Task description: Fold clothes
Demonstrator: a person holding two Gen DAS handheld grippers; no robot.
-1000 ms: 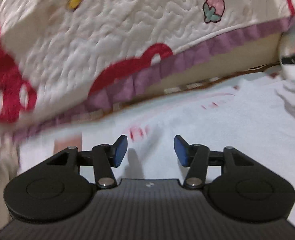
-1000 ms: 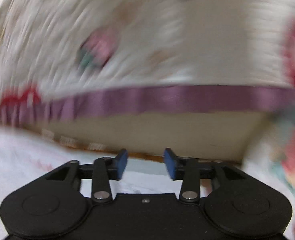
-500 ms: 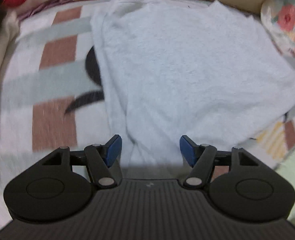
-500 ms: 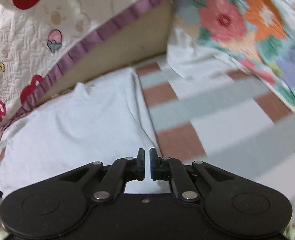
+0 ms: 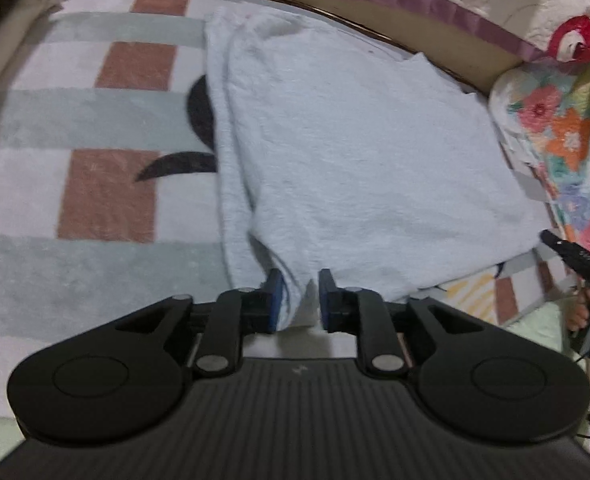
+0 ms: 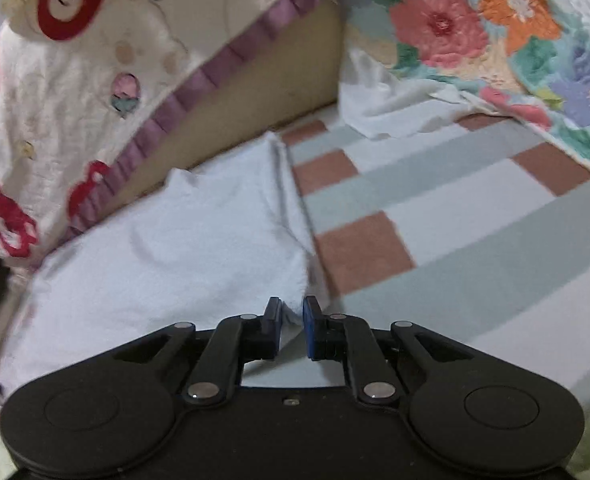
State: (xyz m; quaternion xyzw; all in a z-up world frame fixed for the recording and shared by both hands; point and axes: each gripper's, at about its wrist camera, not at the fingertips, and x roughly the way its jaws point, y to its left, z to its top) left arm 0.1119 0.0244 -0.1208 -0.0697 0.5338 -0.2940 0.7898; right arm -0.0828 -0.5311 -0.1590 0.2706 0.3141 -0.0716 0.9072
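A pale blue terry garment point(image 5: 355, 152) lies spread flat on a checked blanket point(image 5: 107, 196), its left side doubled over in a long fold. My left gripper point(image 5: 300, 300) sits at the garment's near edge, and its blue pads pinch a bunch of the cloth. In the right wrist view the same garment point(image 6: 175, 248) fills the left half. My right gripper point(image 6: 292, 314) is at its near right corner, the pads drawn close with the corner of cloth between them.
A white quilt with red bears and purple trim point(image 6: 75, 100) rises behind the garment. A floral quilt point(image 6: 495, 32) lies to the right on the checked blanket point(image 6: 475, 232). The other gripper's black tip point(image 5: 575, 256) and a hand point(image 5: 587, 308) show at the right edge.
My left gripper's jaws, wide open half a second ago, have closed onto the garment's near edge. My right gripper has moved up to the near right corner and now has cloth between its pads.
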